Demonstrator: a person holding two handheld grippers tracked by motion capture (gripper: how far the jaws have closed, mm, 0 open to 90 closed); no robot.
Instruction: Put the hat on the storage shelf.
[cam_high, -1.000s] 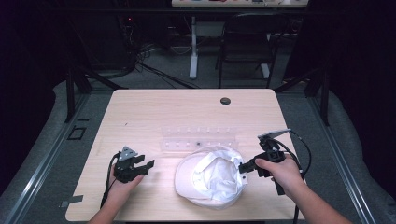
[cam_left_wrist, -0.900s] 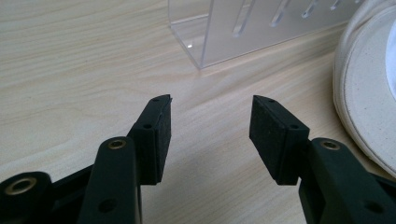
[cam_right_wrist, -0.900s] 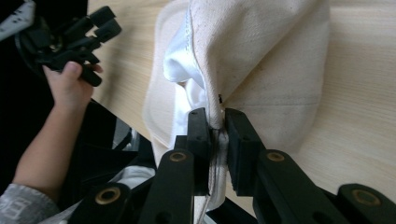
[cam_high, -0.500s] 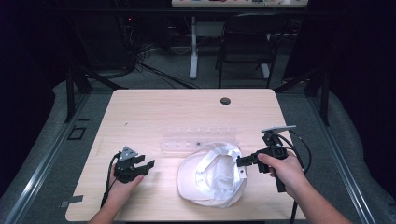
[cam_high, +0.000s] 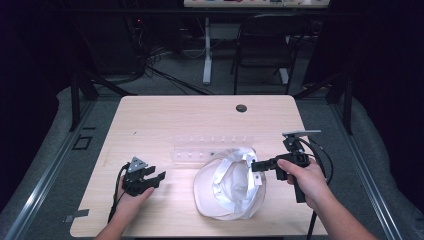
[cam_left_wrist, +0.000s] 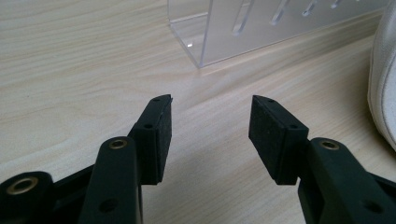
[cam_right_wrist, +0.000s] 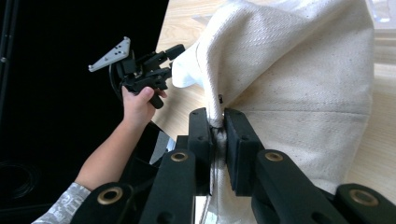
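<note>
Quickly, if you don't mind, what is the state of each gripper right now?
Left gripper: open, nothing between its jaws.
Right gripper: shut on the edge of the white cap.

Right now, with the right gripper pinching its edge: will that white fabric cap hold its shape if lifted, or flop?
The white fabric cap will probably flop: its cloth folds and drapes around the right gripper, shut on a thin edge. It seems light, since a pinch of the rim raises one side. The woven twill looks unlikely to slip. Its brim, resting on the light wooden table, may stay stiffer.
</note>
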